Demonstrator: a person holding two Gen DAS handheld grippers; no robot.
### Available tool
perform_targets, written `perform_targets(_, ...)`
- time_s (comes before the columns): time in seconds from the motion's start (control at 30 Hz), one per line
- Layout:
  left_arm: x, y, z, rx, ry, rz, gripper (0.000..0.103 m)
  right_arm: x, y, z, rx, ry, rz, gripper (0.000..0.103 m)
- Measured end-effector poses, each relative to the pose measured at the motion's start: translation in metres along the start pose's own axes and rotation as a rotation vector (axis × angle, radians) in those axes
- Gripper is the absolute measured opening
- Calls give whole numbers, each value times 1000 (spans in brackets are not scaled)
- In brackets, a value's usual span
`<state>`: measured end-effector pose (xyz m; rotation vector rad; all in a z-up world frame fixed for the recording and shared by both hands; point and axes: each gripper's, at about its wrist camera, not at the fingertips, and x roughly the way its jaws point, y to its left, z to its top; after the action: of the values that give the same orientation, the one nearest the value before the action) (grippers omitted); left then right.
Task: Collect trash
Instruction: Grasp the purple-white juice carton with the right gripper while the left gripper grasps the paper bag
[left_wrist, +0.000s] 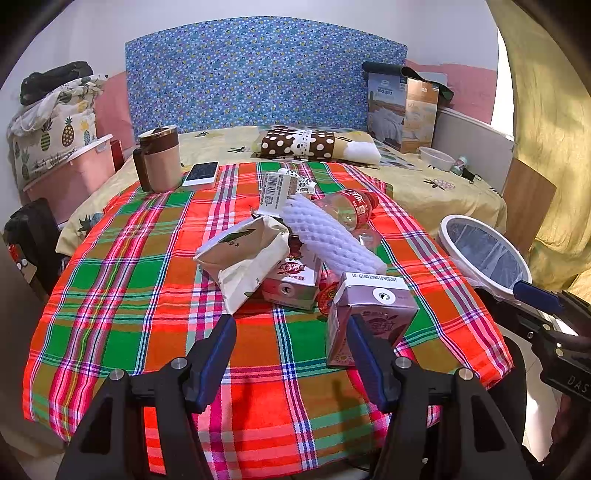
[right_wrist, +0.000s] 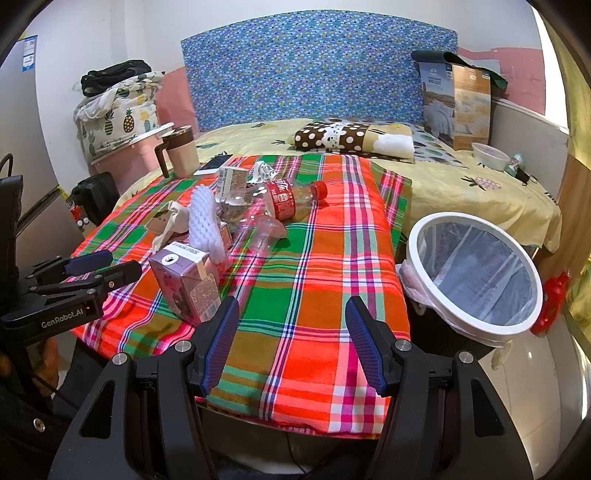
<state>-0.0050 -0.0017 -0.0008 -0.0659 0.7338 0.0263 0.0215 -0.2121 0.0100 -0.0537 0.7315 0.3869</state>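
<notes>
The left gripper (left_wrist: 291, 332) hung wide open and empty, the nearest carton (left_wrist: 369, 314) at its one o'clock; the right gripper (right_wrist: 291, 314) gaped empty too. Nothing looked collected; next, close on that carton, then carry it toward the bin (right_wrist: 476, 273).

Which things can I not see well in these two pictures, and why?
- Bin bottom: right wrist view, hidden by its plastic liner; in the left wrist view the right claw covers its rim.
- Middle milk carton: left wrist view, partly under the paper bag and foam net.
- Print on the near carton: too small to read.
</notes>
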Motion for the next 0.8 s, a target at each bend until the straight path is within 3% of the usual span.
perform_targets(0.2,1,3,0,5,3,-2,62,4,2,0,-5,7,33,61)
perform_targets(0.8,25,52,2,-88,52,-10,62,50,38,6,-103,86,292,63)
